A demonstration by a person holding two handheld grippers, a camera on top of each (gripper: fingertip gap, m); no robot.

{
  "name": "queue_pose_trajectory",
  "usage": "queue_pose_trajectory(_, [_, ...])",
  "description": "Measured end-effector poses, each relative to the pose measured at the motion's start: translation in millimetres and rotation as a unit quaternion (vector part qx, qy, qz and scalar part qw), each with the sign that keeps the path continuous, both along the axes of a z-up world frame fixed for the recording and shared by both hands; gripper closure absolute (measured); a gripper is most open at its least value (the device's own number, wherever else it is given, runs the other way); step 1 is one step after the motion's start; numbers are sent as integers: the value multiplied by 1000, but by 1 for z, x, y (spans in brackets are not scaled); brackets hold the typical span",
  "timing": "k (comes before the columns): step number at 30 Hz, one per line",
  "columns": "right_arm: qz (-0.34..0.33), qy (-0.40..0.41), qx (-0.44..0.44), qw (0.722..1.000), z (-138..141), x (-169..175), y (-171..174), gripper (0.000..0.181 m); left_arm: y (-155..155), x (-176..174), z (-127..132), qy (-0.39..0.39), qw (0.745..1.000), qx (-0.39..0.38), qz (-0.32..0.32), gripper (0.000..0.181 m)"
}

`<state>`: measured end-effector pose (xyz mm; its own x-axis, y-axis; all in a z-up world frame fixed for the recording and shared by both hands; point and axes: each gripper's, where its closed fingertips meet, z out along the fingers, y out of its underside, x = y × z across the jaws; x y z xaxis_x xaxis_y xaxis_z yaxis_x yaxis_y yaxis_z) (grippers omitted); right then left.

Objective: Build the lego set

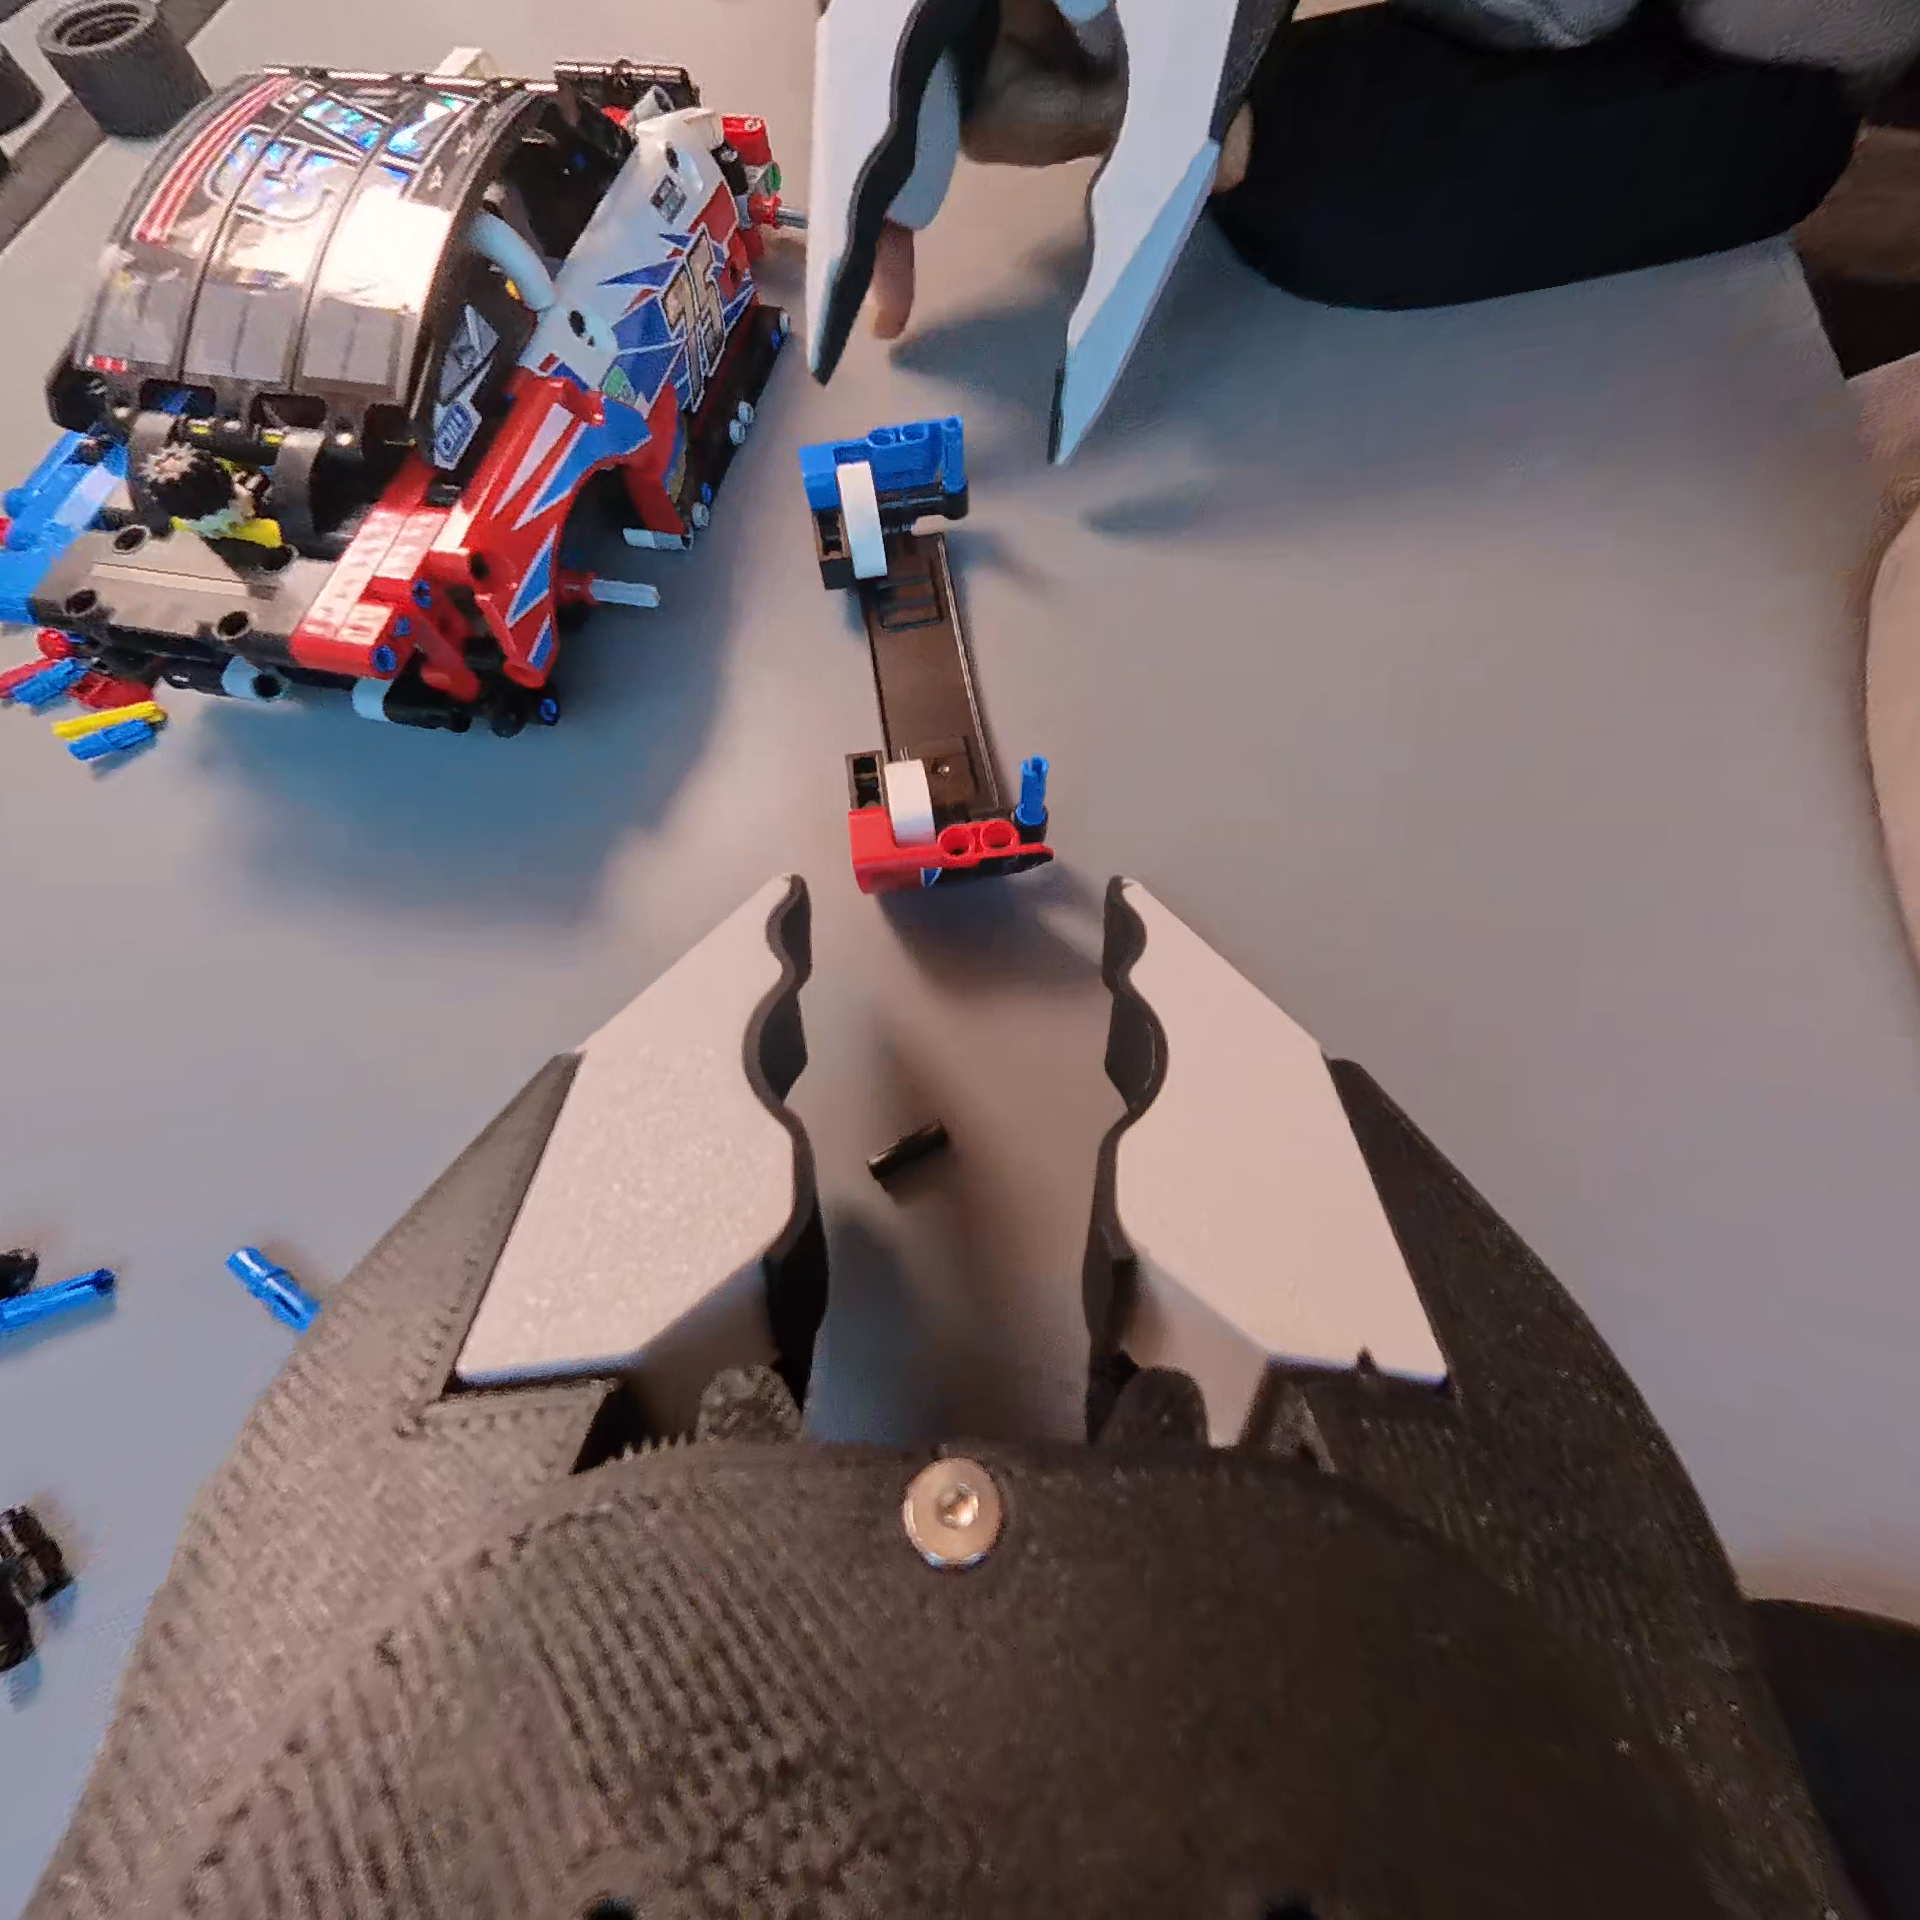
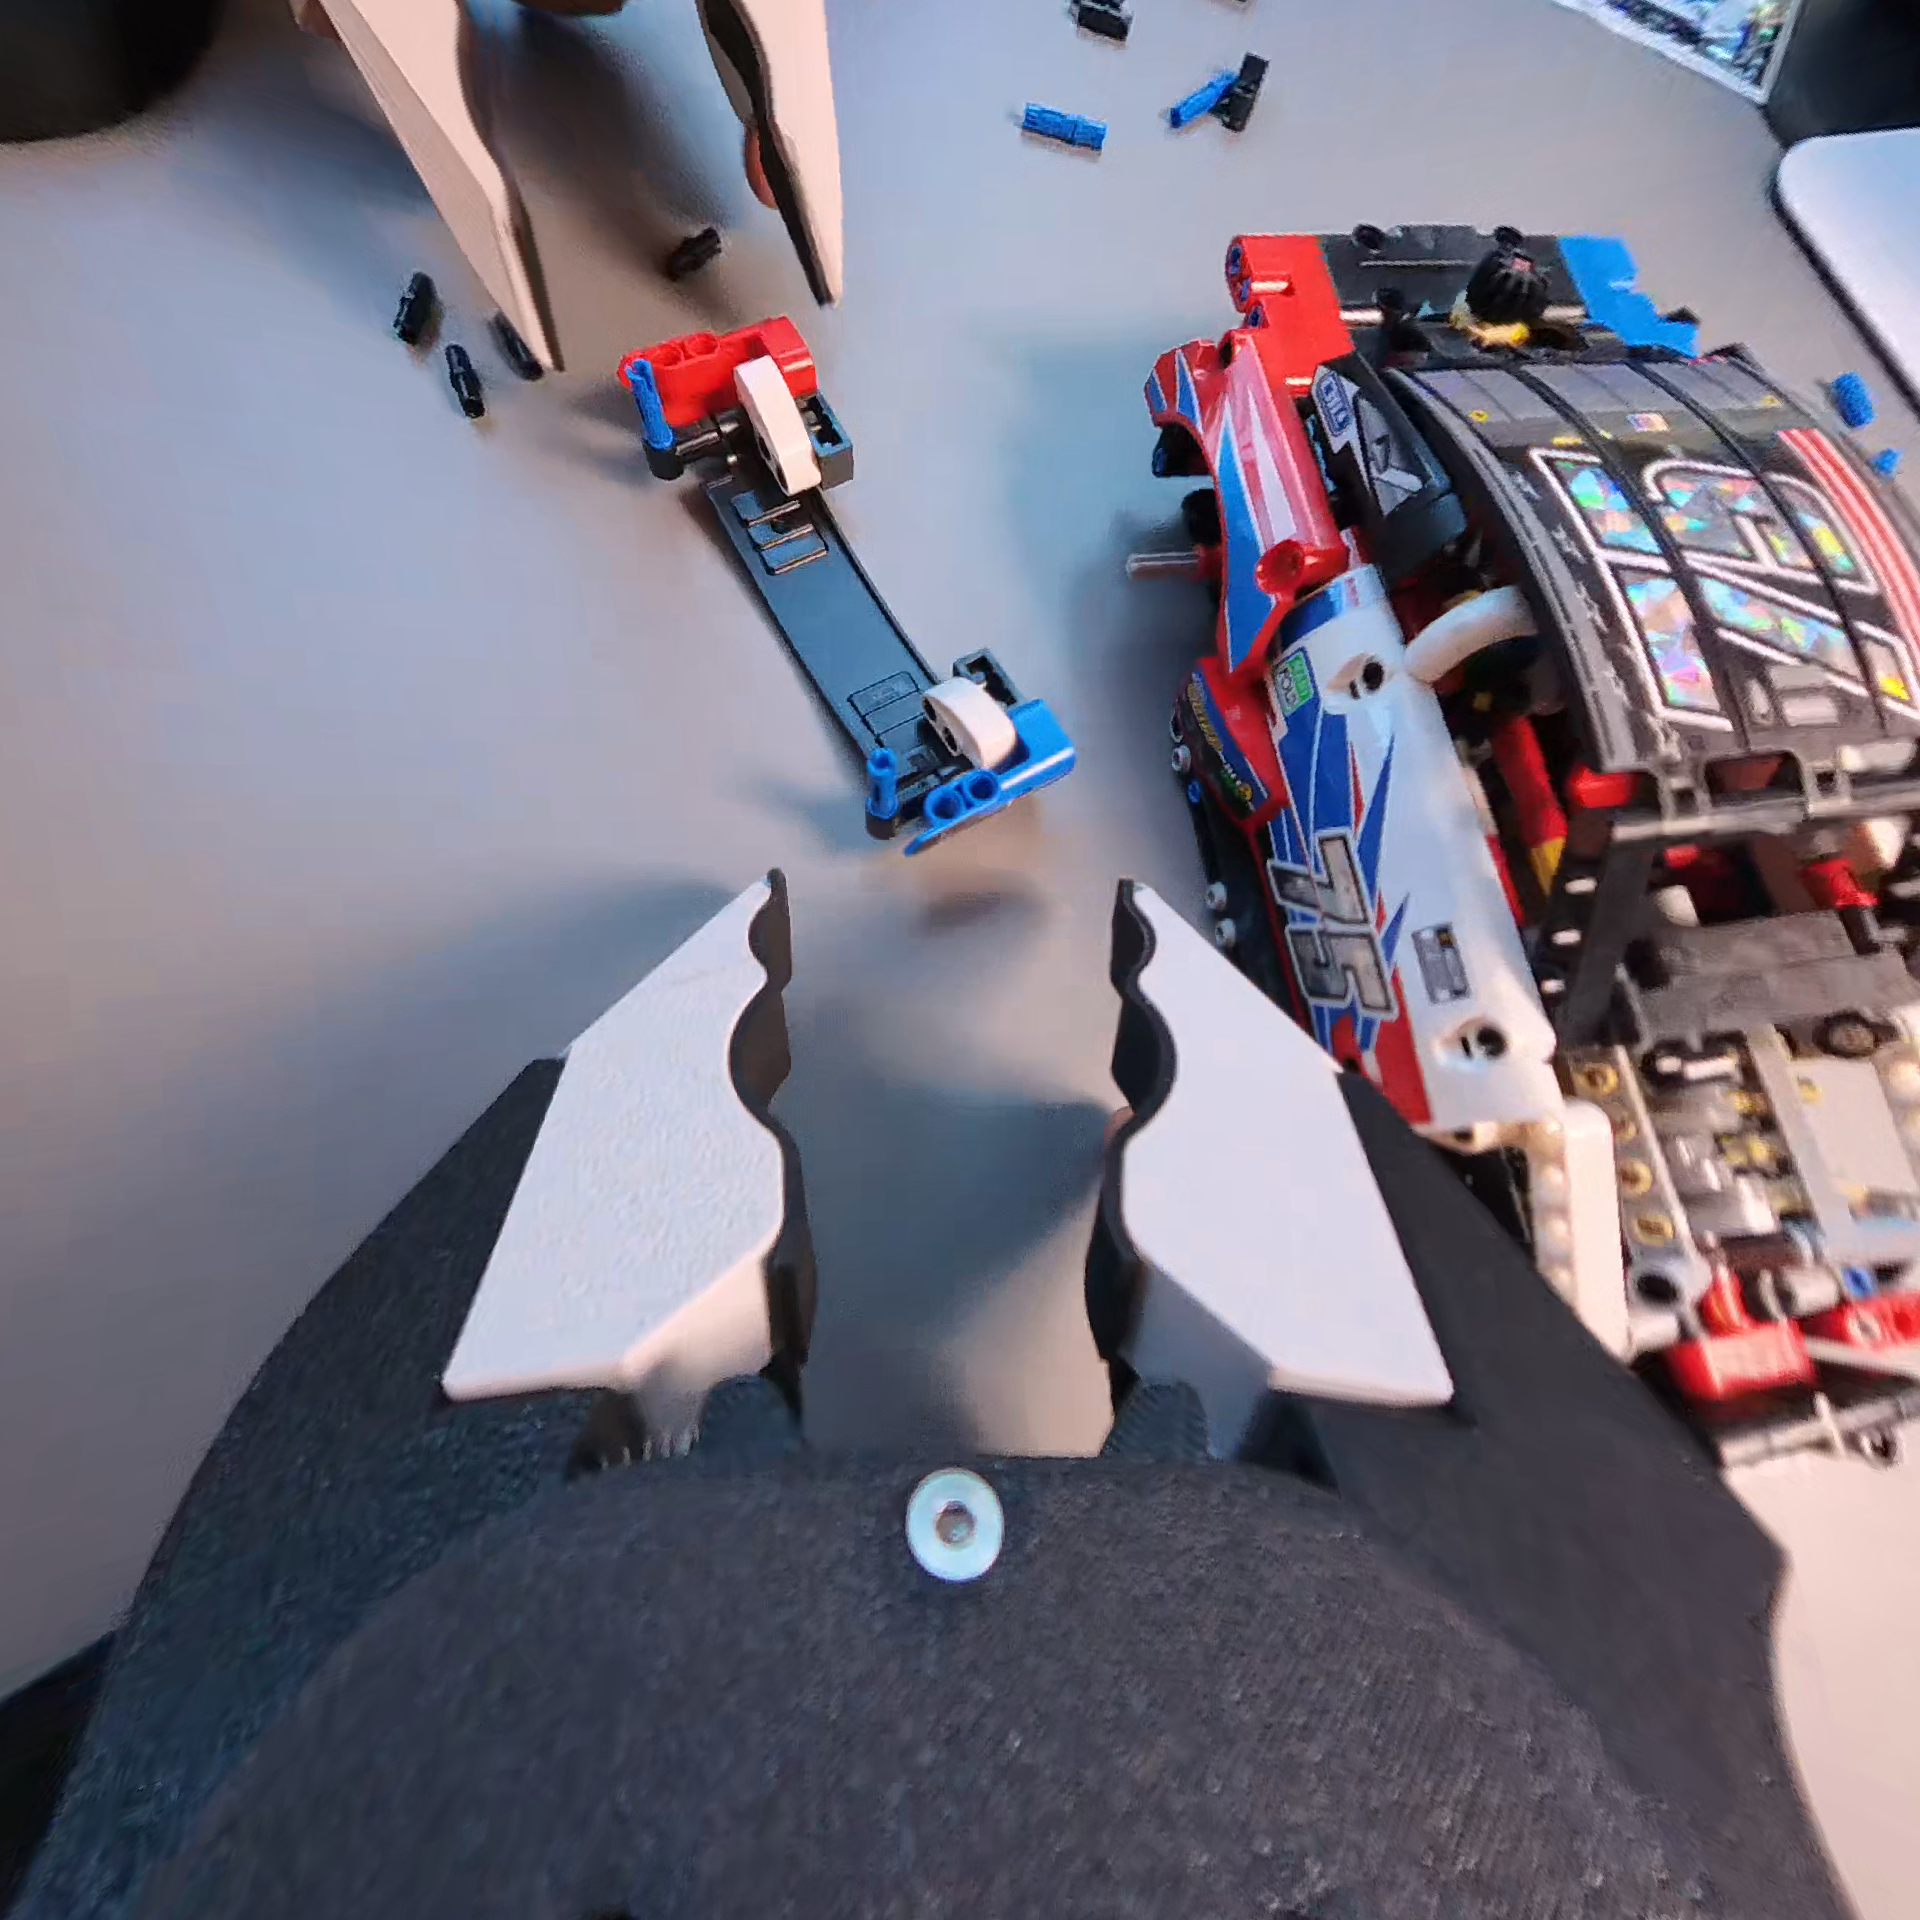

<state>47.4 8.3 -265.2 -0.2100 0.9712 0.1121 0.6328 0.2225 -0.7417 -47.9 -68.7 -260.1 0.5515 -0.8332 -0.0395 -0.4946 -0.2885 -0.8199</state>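
While both tongs sat wide open and empty, our left gripper (image 1: pixel 954 888) and right gripper (image 2: pixel 948 894) faced each end of the black wing piece (image 1: pixel 920 644) on the table (image 1: pixel 1455 727). We'd guess fitting it onto the car (image 1: pixel 416 395) beside it came next. Stickers were there; we're skipping the writing.

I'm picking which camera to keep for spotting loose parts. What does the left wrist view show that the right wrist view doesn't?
Only the left wrist view shows the black tyres in the far corner and the yellow pin by the car. Only the right wrist view shows three black pins beside the left gripper. Both show the car, the long black subassembly with a red and a blue end, and both open, empty grippers, including the right gripper.
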Motion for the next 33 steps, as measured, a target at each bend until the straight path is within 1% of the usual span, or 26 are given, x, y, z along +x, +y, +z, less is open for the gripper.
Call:
queue_pose_trajectory(4, [58, 2, -19, 998, -2, -22, -3, 126, 9, 2, -4, 9, 1000, -5, 9, 125])
queue_pose_trajectory(7, [78, 4, -10, 997, -1, -30, -9, 140, 11, 3, -8, 17, 1000, -12, 9, 131])
queue_pose_trajectory(8, [80, 9, -2, 997, 0, -30, -13, 141, 11, 3, -10, 23, 1000, -11, 7, 136])
queue_pose_trajectory(12, [53, 53, 70, 995, 7, -27, -21, 142, 10, 0, -7, 24, 1000, 12, 1, 142])
queue_pose_trajectory(16, [22, 113, 151, 982, 19, -23, -28, 142, 12, -2, 0, 36, 996, 76, -2, 142])
queue_pose_trajectory(19, [15, 130, 171, 977, 21, -20, -28, 142, 13, 0, 3, 53, 992, 118, -6, 142])
queue_pose_trajectory(21, [16, 130, 167, 977, 21, -20, -27, 142, 13, 1, 4, 60, 990, 130, -6, 142])
queue_pose_trajectory(23, [17, 124, 160, 979, 18, -20, -25, 142, 14, 1, 3, 59, 990, 125, -4, 142])
queue_pose_trajectory(25, [13, 111, 134, 985, 14, -20, -26, 142, 12, 1, 0, 53, 994, 99, 0, 143])
queue_pose_trajectory(27, [-2, 85, 80, 993, 9, -20, -26, 142, 10, 2, -4, 42, 998, 55, 7, 143])
queue_pose_trajectory(29, [-17, 70, 45, 996, 8, -20, -24, 142, 11, 2, -7, 28, 999, 20, 18, 142])
queue_pose_trajectory(33, [-24, 50, 34, 998, 3, -21, -22, 141, 14, -1, -6, 19, 999, 9, 29, 142])
